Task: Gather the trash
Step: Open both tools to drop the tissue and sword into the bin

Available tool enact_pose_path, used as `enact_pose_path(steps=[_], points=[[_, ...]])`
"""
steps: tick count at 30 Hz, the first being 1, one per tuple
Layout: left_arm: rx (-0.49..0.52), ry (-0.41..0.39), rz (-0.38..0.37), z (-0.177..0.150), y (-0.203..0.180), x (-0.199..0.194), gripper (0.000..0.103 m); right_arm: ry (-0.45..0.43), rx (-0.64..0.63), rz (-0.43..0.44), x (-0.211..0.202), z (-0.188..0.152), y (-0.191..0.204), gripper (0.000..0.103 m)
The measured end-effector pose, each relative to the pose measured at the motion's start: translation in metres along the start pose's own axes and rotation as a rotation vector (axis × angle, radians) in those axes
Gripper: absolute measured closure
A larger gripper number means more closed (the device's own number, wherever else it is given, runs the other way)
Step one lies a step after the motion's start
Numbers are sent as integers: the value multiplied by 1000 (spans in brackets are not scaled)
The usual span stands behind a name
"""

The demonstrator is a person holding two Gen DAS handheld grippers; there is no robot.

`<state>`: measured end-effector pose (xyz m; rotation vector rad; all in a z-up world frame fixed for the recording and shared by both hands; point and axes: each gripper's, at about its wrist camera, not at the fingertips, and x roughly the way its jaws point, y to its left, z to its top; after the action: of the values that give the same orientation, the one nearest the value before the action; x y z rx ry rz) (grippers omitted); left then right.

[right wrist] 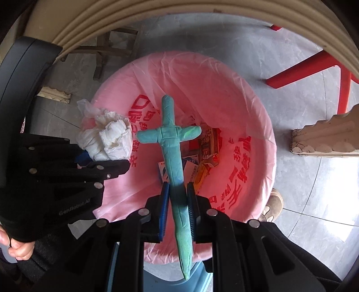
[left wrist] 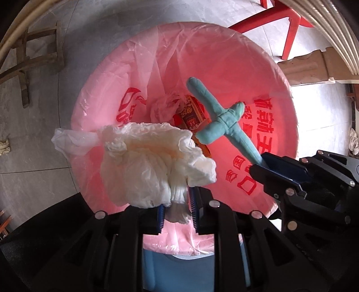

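Note:
A bin lined with a pink plastic bag (left wrist: 224,56) printed with red characters sits below both grippers; it also shows in the right wrist view (right wrist: 224,89). My left gripper (left wrist: 177,209) is shut on a crumpled white tissue wad (left wrist: 145,161) and holds it over the bin's near side. My right gripper (right wrist: 177,197) is shut on a teal cross-shaped clay piece (right wrist: 170,139) held above the bin's middle; that piece (left wrist: 222,119) and the right gripper (left wrist: 280,177) show at the right of the left wrist view. Colourful wrappers (right wrist: 208,143) lie in the bin.
Grey tiled floor surrounds the bin. A red chair (right wrist: 314,67) stands at the far right. A wooden stool frame (right wrist: 112,45) is behind the bin. A beige carved furniture leg (right wrist: 325,137) sits at the right. A cream table edge (right wrist: 134,13) arcs overhead.

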<state>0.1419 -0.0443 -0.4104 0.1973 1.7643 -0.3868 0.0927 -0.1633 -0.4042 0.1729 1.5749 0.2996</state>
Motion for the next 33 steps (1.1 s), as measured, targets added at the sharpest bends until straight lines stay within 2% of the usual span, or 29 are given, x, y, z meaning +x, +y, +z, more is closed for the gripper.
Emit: enact_pose_path(steps=[7,9,11,12,18,21,29,31,33], points=[[-2,1,14,1,2,5,83,17,-19,-19,8,5,5,86],[6,-2,24,1,0,4,73,2,-22,-30,7,6,6,84],[23,-4,47,1,-3,2,65,-6,-19,-36,8,7,5,75],[30,-9,82,1,-4,1,61,-9,-16,-47,7,8,3,69],[8,5,114,5,1,3,45,-22,-3,-54,6,9,-2,67],[17,7,141,5,-2,3,44,-16,-2,-59,6,8,-5,67],[4,-17,139,1,-7,-6,39,-49,13,-86,-6,6,-8,66],[7,-36,152,-2,-11,-10,38,-72,18,-107,-14,3,-10,41],[2,-45,145,-4,-12,-13,37,-103,28,-126,-21,0,-13,39]])
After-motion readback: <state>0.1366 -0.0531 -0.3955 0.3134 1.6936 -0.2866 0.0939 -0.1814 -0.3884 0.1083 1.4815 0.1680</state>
